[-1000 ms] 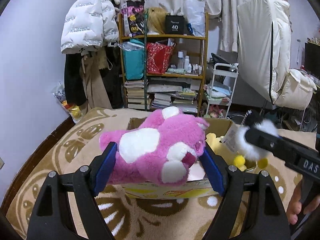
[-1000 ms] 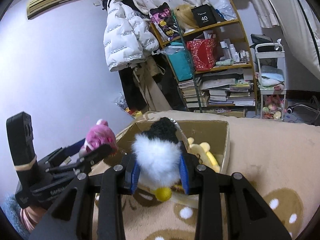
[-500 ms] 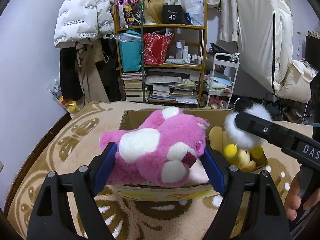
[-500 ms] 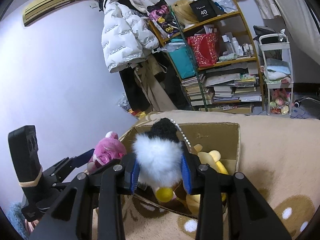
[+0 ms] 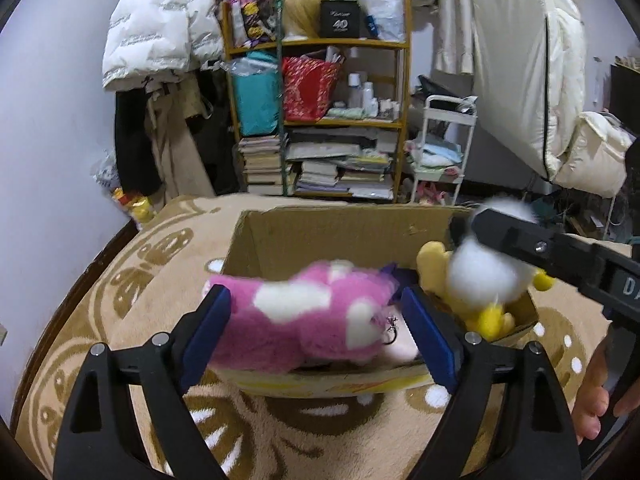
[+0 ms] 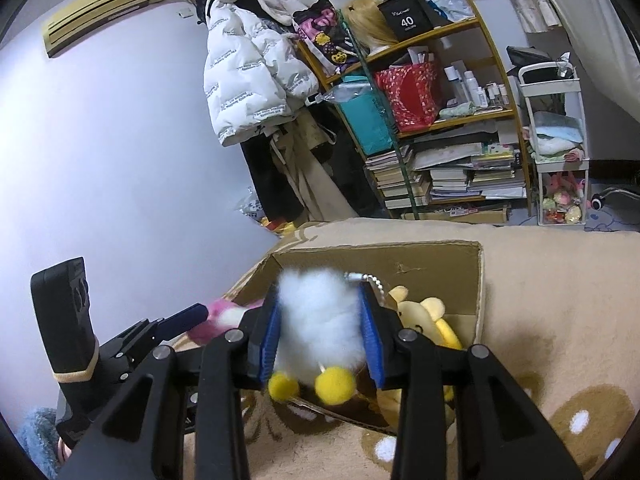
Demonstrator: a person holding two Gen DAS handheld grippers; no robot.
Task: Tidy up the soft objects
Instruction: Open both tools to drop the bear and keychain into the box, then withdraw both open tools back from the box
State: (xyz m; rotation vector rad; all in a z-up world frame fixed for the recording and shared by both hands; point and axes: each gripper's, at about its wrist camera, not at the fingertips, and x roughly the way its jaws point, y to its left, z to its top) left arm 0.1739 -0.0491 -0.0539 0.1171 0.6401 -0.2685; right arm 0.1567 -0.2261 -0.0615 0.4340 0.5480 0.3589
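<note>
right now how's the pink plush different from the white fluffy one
The pink plush is pink with white patches; the white fluffy toy is all white with yellow feet. The pink one looks the larger and lies sideways between the left gripper's opening jaws, blurred; the white one hangs with its feet down, pinched in the right gripper. Both are soft toys over the cardboard box.

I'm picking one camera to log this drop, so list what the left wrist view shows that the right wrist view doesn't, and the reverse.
Only the left wrist view: the folded white mattress leaning at the right, the whole pink plush toy between the opening jaws of the left claw, and a hand at the right edge.
Only the right wrist view: the air conditioner high on the wall, and the bead chain on the white fluffy toy held in the right claw.
Both: the cardboard box, the yellow plush, the wooden shelf, and the white jacket.
</note>
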